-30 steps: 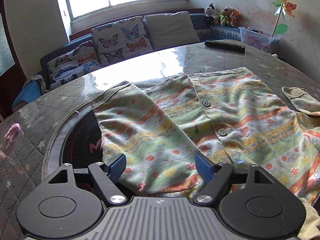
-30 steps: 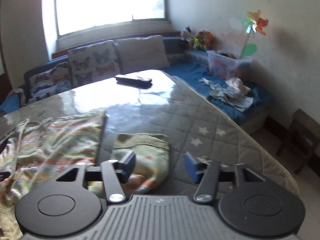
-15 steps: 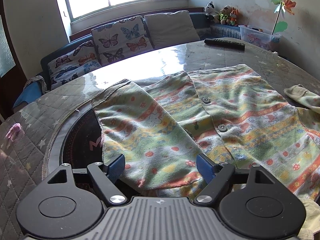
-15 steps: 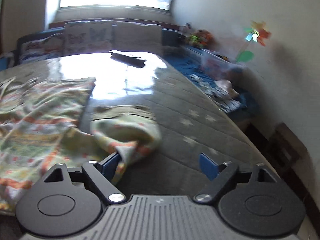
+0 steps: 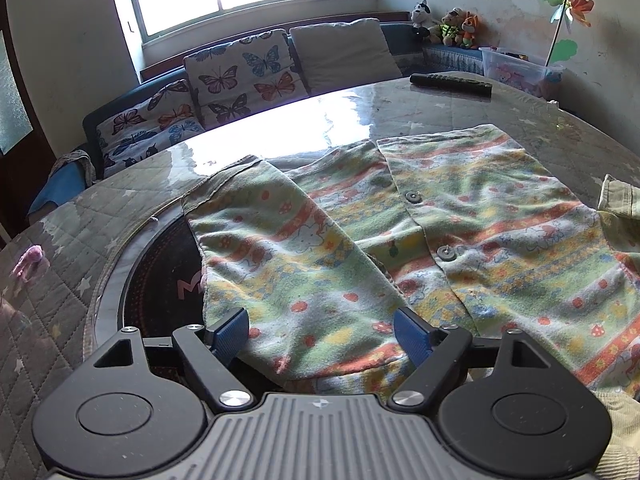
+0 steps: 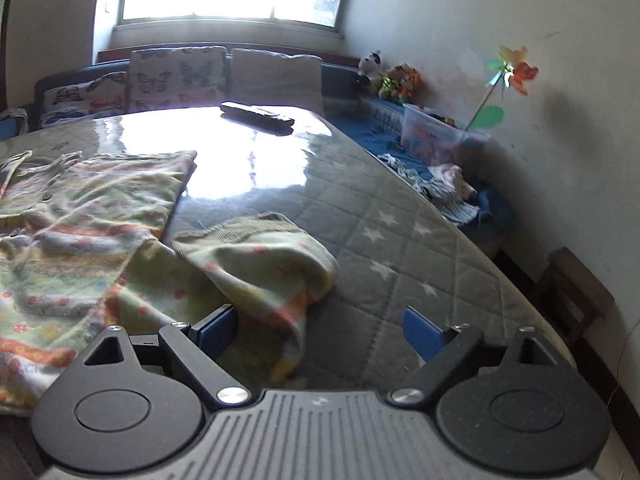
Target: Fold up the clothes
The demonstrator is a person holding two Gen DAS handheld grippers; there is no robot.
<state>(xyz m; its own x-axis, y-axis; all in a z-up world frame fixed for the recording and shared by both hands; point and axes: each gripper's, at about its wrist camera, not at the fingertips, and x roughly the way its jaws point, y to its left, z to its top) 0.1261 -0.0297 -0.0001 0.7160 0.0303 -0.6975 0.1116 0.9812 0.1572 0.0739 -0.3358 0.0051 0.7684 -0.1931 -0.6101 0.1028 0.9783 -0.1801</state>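
shirt [image 5: 460,216]: spread across centre-right of frame on quilted table [image 5: 80,240] | left sleeve [image 5: 288,264] folded in | feel: soft, light, limp fleece | grip: right sleeve [image 6: 260,256] cuff | left gripper [image 5: 320,332]: spread, empty | right gripper [image 6: 320,332]: spread, empty

fleecy cloth shirt [image 5: 460,216], glossy quilted table [image 6: 400,240]

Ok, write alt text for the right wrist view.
The right tool, jaws open, hovers just above a rumpled sleeve of a green-and-orange patterned fleece shirt spread on a grey quilted table. A black remote control lies farther back, near a sofa with butterfly cushions.
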